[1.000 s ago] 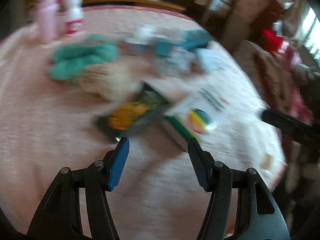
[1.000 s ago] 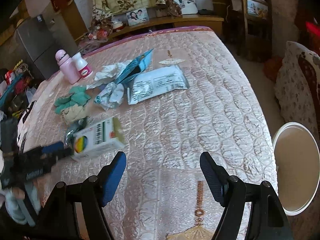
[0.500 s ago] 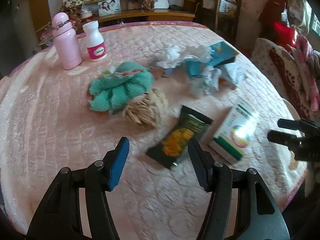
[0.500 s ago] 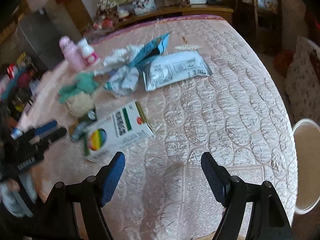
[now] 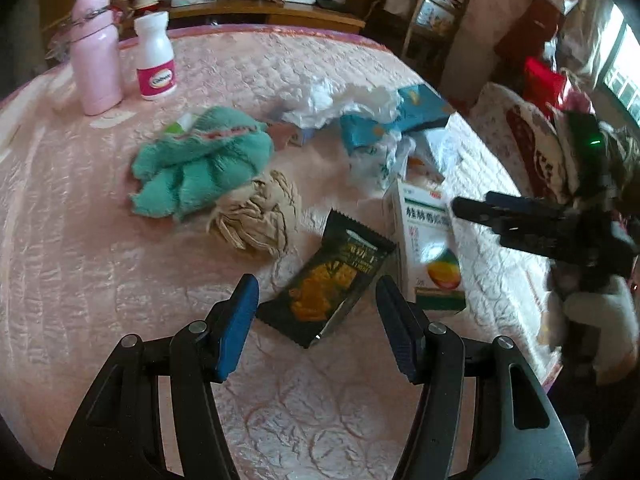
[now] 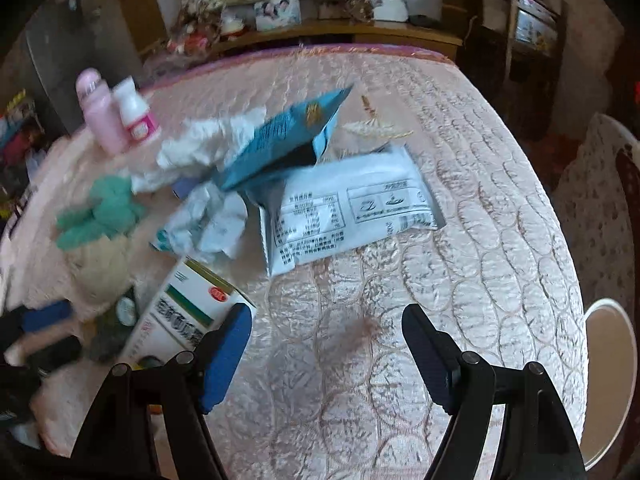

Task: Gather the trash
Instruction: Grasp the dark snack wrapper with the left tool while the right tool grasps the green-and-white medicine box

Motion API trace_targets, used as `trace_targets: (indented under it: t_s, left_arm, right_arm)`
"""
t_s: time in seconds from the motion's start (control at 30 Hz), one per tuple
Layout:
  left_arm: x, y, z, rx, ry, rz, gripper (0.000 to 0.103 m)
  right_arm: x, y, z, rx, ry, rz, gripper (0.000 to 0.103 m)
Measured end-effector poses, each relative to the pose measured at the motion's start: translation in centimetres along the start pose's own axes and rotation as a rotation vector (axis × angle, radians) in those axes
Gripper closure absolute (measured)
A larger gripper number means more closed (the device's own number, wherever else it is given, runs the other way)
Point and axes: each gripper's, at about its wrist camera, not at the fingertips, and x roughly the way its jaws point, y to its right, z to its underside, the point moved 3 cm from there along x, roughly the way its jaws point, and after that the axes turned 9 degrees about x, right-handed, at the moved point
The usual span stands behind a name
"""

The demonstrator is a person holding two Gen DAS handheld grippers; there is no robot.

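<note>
Here, white pill bottle [image 5: 155,58], pink "Caltrate"-ish label, box [image 5: 430,250] w/ Chinese txt

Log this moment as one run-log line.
left claw: open, over black snack packet | right claw: open, empty, beside medicine box | bin: off bed's edge

Left tool [image 5: 316,300]: has closed in on the dark snack packet [image 5: 326,280], which now lies between its spread fingers instead of ahead of them.
Right tool [image 6: 326,344]: has moved nearer the medicine box [image 6: 180,312]; its left finger now overlaps the box's corner.
Medicine box: lay flat earlier, now propped more upright.
</note>
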Motion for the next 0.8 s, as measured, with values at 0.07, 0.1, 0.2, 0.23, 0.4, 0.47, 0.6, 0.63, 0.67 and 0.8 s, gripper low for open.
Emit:
trace_targets:
  t_s: [0.07,0.1,0.2,0.23,0.4,0.47,0.6,0.63,0.67,0.8]
  left_arm:
    - [1.0,0.0,0.0,0.011,-0.025,0.005,0.043]
    - [1.3,0.2,0.0,0.017,-0.034,0.009,0.043]
    - [2.4,0.8,-0.1,0.048,-0.059,-0.031,0.048]
    - [2.3,0.9,-0.1,0.048,-0.05,-0.047,0.067]
    - [0.5,0.2,0.7,-0.011,-0.021,-0.028,0.072]
    - [-0.7,0.2,1.2,-0.035,0.0,-0.038,0.073]
    - [-2.6,0.3,2.0,-0.058,0.03,-0.077,0.073]
    - [-2.9,0.5,2.2,-0.056,0.037,-0.091,0.073]
    - [-3.2,0.5,2.3,-0.053,0.045,-0.094,0.073]
    - [-3.5,1.2,2.6,-0.051,0.053,-0.09,0.073]
  right_arm:
    - [-0.8,0.4,0.5,0.006,-0.006,-0.015,0.027]
    - [-1.1,0.6,0.8,0.011,-0.008,-0.026,0.027]
    - [-2.1,1.0,1.7,0.035,-0.009,-0.053,0.027]
    - [-2.3,0.9,2.0,0.038,-0.011,-0.063,0.027]
    - [-2.6,-1.1,3.2,0.036,-0.047,-0.184,0.027]
    - [-2.1,-2.6,3.5,0.041,-0.066,-0.208,0.027]
    - [-0.6,-4.7,3.3,0.068,-0.083,-0.208,0.027]
    - [-0.1,-5.4,3.2,0.081,-0.098,-0.214,0.027]
    - [0.3,-5.8,3.2,0.086,-0.107,-0.218,0.027]
    - [1.2,-7.7,2.9,0.026,-0.086,-0.14,0.027]
